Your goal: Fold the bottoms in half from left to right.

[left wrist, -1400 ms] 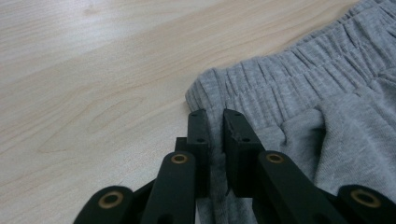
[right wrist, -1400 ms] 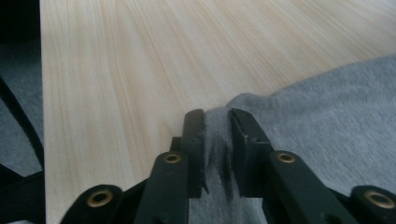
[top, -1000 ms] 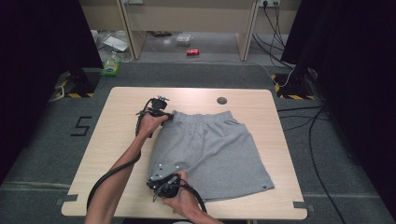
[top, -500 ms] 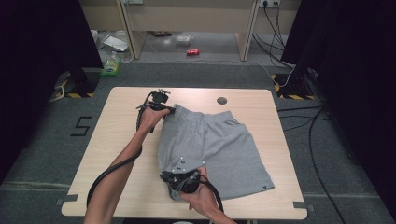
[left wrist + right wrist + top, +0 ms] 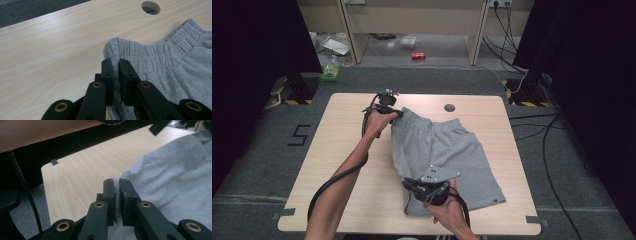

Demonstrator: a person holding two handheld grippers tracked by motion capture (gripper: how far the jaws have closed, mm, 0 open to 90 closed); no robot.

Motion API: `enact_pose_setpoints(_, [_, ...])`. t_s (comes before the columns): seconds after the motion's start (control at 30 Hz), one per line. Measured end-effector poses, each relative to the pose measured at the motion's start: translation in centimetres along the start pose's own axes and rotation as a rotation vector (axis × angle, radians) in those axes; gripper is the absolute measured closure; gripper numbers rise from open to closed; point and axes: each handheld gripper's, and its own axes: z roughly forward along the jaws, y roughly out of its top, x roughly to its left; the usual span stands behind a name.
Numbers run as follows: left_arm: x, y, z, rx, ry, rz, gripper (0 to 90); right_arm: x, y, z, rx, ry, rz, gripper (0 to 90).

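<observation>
Grey shorts (image 5: 447, 155) lie on the wooden table (image 5: 337, 165), waistband toward the far side, with the left side lifted and folding over toward the right. My left gripper (image 5: 398, 114) is shut on the far-left corner of the elastic waistband (image 5: 140, 51), the fabric pinched between its jaws (image 5: 115, 62). My right gripper (image 5: 409, 185) is shut on the near-left hem of the shorts (image 5: 175, 177), with grey cloth squeezed between its jaws (image 5: 116, 181).
A round cable hole (image 5: 450, 107) sits in the table near its far edge. Bare tabletop lies to the left of the shorts. Cables (image 5: 537, 135) trail on the floor at the right. A painted "5" (image 5: 300, 135) marks the floor at the left.
Both grippers have moved to the right, each holding its corner, so the left side of the shorts has lifted and is folding over the rest.
</observation>
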Motion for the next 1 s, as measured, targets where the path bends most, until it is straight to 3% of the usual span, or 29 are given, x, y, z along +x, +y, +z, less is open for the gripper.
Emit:
enact_pose_setpoints(0.23, [-0.9, 0.9, 0.1, -0.003, 0.001, -0.006, 82.8, -1.7, -0.9, -3.0, -0.034, -0.044, 0.050, 84.4])
enact_pose_setpoints(0.43, [-1.9, 2.0, 0.0, -0.012, -0.001, 0.002, 82.8, -2.5, -1.2, -4.5, -0.048, -0.073, 0.054, 84.4])
enact_pose_setpoints(1.0, [-6.6, 5.1, 1.0, -0.025, -0.023, 0.041, 82.8, -4.7, -2.5, -10.2, -0.131, -0.172, 0.109, 84.3])
